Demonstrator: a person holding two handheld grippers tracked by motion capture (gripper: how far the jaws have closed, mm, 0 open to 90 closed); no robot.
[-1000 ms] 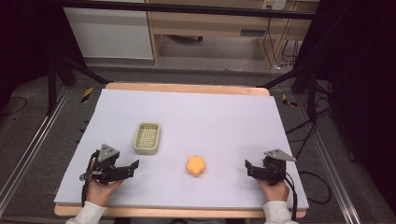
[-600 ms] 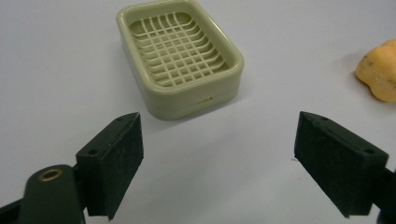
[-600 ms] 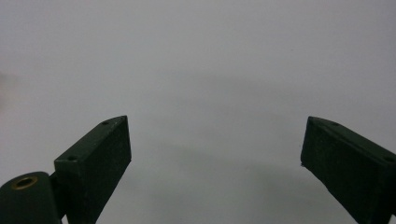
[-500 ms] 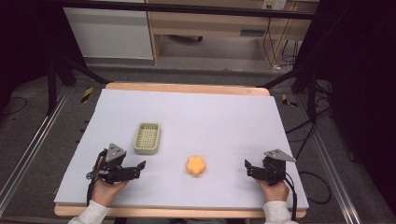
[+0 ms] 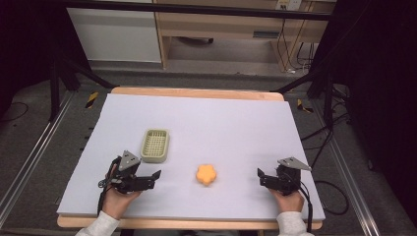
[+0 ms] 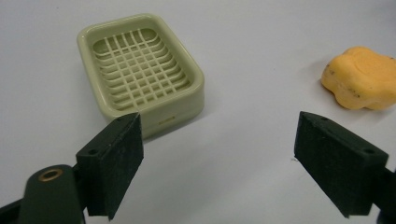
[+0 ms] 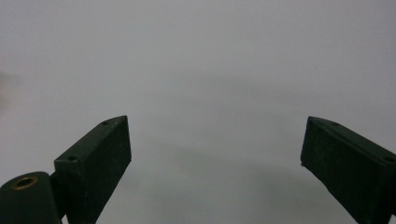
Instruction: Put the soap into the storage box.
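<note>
A pale green soap dish (image 5: pixel 155 145) with a grid floor sits left of centre on the white table (image 5: pixel 221 123). An orange flower-shaped soap (image 5: pixel 206 174) lies to its right, nearer the front. My left gripper (image 5: pixel 156 176) is open just in front of the dish, pointing right toward the soap. In the left gripper view the dish (image 6: pixel 140 74) lies ahead at the left and the soap (image 6: pixel 362 79) at the far right, with nothing between the jaws. My right gripper (image 5: pixel 260 175) is open at the front right, its jaws over bare table (image 7: pixel 210 93).
The white sheet covers a wooden table whose front edge (image 5: pixel 196 223) lies just behind the hands. Metal rails (image 5: pixel 29 162) run along both sides on the floor. Cabinets and cables stand beyond the far edge.
My left gripper has moved right and slightly forward along the table front, closer to the soap dish and soap. The right gripper has stayed still.
</note>
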